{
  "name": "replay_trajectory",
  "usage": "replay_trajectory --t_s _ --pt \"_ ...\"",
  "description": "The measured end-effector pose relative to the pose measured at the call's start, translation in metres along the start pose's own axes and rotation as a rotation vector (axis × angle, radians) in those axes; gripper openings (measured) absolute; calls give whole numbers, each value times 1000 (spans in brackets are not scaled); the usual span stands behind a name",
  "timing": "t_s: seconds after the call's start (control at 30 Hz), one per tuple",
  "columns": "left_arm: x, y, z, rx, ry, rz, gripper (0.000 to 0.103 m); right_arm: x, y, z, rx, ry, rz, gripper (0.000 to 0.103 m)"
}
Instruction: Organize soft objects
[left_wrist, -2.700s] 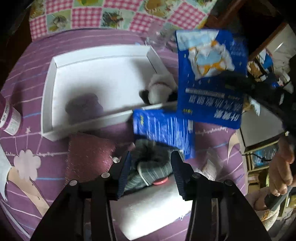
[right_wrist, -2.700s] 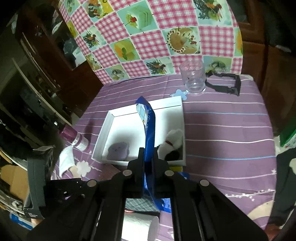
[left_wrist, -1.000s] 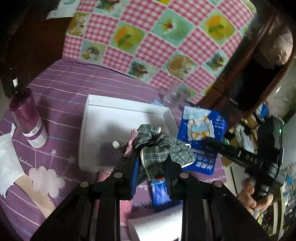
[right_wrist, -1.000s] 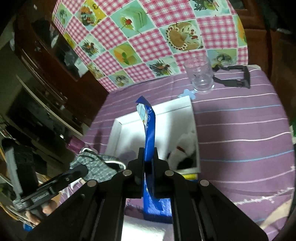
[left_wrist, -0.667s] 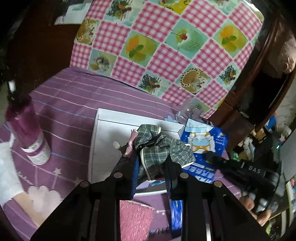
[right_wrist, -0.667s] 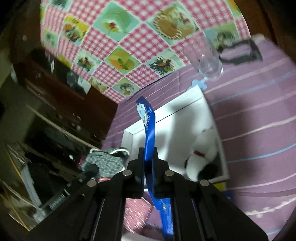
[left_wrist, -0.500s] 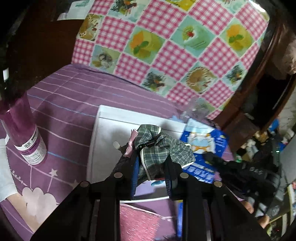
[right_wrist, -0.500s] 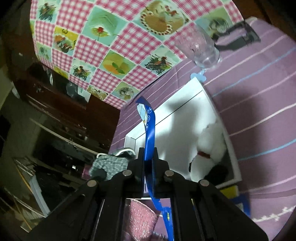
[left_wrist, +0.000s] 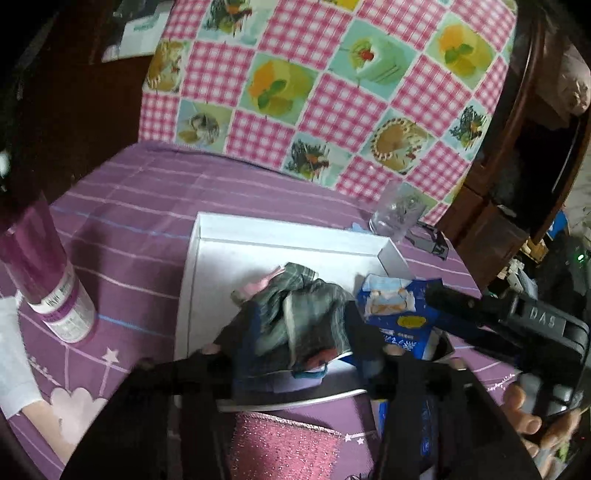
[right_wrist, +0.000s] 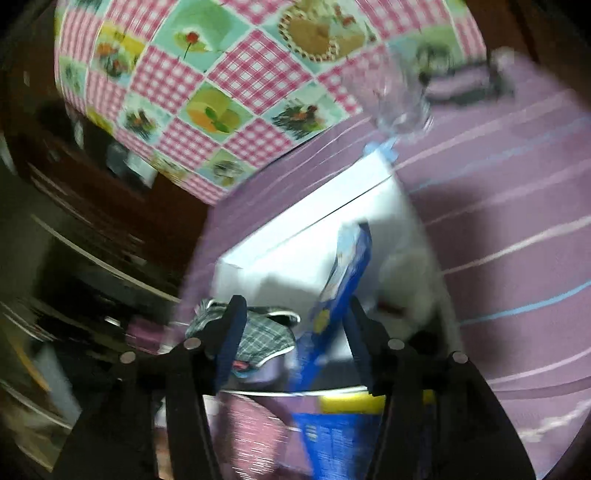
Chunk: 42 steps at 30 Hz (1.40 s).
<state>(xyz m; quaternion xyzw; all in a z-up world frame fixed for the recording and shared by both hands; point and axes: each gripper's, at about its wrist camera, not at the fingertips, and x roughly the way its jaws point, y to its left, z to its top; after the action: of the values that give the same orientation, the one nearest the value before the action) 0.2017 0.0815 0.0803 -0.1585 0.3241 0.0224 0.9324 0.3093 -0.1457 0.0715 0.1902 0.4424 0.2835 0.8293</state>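
Blur: right wrist view smeared by motion, edges of most things soft; left wrist view sharper, its own finger tips blurred
Hidden: near wall of white tray (left_wrist: 192, 266) covered by left gripper's fingers; purple item on tray floor mostly under the cloth; plush's lower half behind the right finger
Cut off: pink bottle (left_wrist: 48, 280) loses its top at frame edge; white roll at far left only a sliver
Left gripper (left_wrist: 301, 332): jaws have just been opening, now spread; plaid cloth (left_wrist: 295, 314) sits between the fingers, pads apart from it as far as blur allows
Right gripper (right_wrist: 295, 321): jaws have just been opening, now spread; blue packet (right_wrist: 343, 280) stands loose between them, leaning toward the right finger
Cloth: grey-green check weave, crumpled in a heap, pink ribbon bit at its far-left side; over the tray's near half
Packet: glossy foil, flat rectangle, blue with pale cartoon print and yellow spot; long axis tilted up and away, top edge toward tray's far wall, over the tray's right part
Plush (right_wrist: 406, 284): white, fuzzy, rounded, with dark patch low down; in tray's right corner
Tray: matte white card, shallow, rectangular
Table cover (left_wrist: 147, 206): purple cloth with thin pale stripes
Other: clear ribbed glass (left_wrist: 397, 218) beyond tray; pink glitter pad (left_wrist: 280, 446) near tray's front; person's hand (left_wrist: 532, 417) on the right gripper's handle
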Motion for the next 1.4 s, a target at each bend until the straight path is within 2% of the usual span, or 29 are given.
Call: replay_trajectory --t_s 0.07,0.17,0.3,0.47,0.57,0.7,0.8,0.93,1.03,1.17,1.4 --pt "-7 -1 3 2 -27 20 63 -14 10 2 -83 -17 -112 55" --pt "-16 -3 6 12 -43 20 69 -26 17 4 -133 10 -173 56" --pt "-22 -8 8 27 -54 33 70 -30 18 4 -128 85 -179 56" --pt "-24 -16 4 48 -61 48 70 -25 21 -2 -161 126 -210 56" --pt "-24 -21 -1 68 -52 82 71 -24 20 -2 -152 158 -223 56" --pt "-26 -26 -6 77 -37 74 71 -37 17 0 -145 173 -220 56" --pt "-30 -32 -4 95 -21 99 71 -50 12 -1 -143 185 -208 56" --pt "-42 -34 0 111 -45 125 71 -68 -4 -1 -94 211 -222 56" --pt "-45 -36 1 90 -5 69 71 -77 -10 -2 -93 225 -245 56" --pt "-36 -48 -4 85 92 103 71 -73 -7 -9 -157 258 -313 56" --pt "-20 -62 -21 68 256 60 71 -51 -6 -24 -258 369 -235 56"
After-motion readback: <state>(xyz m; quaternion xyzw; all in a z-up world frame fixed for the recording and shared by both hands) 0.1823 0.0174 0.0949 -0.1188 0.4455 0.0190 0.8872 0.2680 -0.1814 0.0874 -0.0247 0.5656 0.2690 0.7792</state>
